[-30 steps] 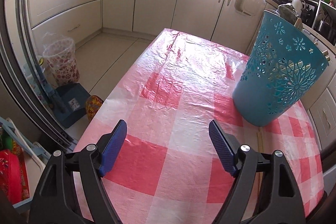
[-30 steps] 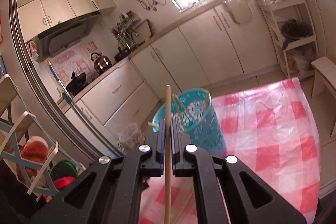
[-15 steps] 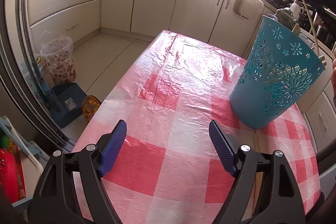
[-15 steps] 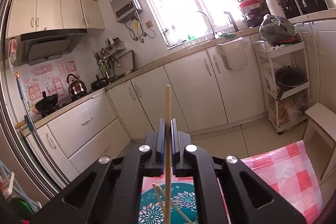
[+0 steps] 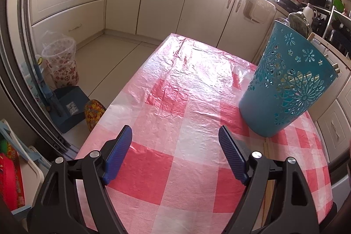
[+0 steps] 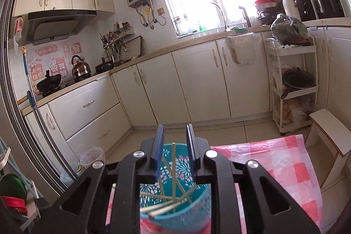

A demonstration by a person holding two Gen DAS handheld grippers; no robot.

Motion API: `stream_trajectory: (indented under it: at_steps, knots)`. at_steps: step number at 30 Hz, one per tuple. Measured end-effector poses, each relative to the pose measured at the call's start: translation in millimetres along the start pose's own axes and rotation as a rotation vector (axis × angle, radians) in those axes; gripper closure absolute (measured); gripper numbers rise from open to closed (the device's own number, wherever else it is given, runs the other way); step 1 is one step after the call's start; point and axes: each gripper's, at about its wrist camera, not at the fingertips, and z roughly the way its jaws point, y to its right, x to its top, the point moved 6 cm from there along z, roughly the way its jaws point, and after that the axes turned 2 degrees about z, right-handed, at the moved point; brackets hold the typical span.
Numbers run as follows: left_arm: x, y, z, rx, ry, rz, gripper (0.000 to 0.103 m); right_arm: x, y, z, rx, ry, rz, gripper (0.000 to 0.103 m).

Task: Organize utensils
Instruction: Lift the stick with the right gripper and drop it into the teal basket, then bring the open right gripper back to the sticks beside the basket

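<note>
Right tongs [image 6: 174, 147], jaws just parting, hang free above my teal cut-out holder [image 6: 175, 201] where pale wooden chopsticks [image 6: 173, 170] crisscross; my left tongs [image 5: 175, 152] gape empty.

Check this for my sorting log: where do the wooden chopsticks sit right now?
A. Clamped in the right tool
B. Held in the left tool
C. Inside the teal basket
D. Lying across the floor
C: the chopsticks stand and lean inside the teal basket, below the right tool, whose pads have just been opening and touch nothing.
</note>
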Motion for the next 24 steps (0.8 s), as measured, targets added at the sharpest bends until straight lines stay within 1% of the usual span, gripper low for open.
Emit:
stream_trajectory:
  at_steps: [2, 3, 4, 8, 10, 12, 15, 20, 24]
  knots:
    - [0, 0, -1, 0.006, 0.009, -0.001, 0.026, -10, 8, -27, -0.028, -0.001, 0.016, 0.072]
    - [0, 0, -3, 0.012, 0.016, 0.000, 0.026, -20, 13, -42, -0.048, -0.013, 0.034, 0.070]
    - [1, 0, -4, 0.019, 0.021, 0.003, 0.026, -29, 17, -51, -0.060, -0.030, 0.048, 0.070]
    - [-4, 1, -18, 0.060, 0.036, 0.026, 0.024, -83, 30, -88, -0.120, -0.139, 0.064, 0.068]
    - [-9, 3, -28, 0.065, 0.038, 0.030, 0.022, -106, 35, -96, -0.137, -0.202, 0.075, 0.067]
    - [-13, 8, -38, 0.072, 0.045, 0.048, 0.021, -126, 37, -99, -0.155, -0.247, 0.074, 0.067]
    - [-16, 14, -54, 0.081, 0.059, 0.078, 0.020, -142, 36, -95, -0.157, -0.302, 0.081, 0.067]
    - [-20, 17, -72, 0.086, 0.078, 0.095, 0.018, -153, 19, -84, -0.137, -0.349, 0.038, 0.067]
    - [-22, 15, -77, 0.089, 0.077, 0.106, 0.018, -169, 7, -82, -0.125, -0.387, 0.006, 0.067]
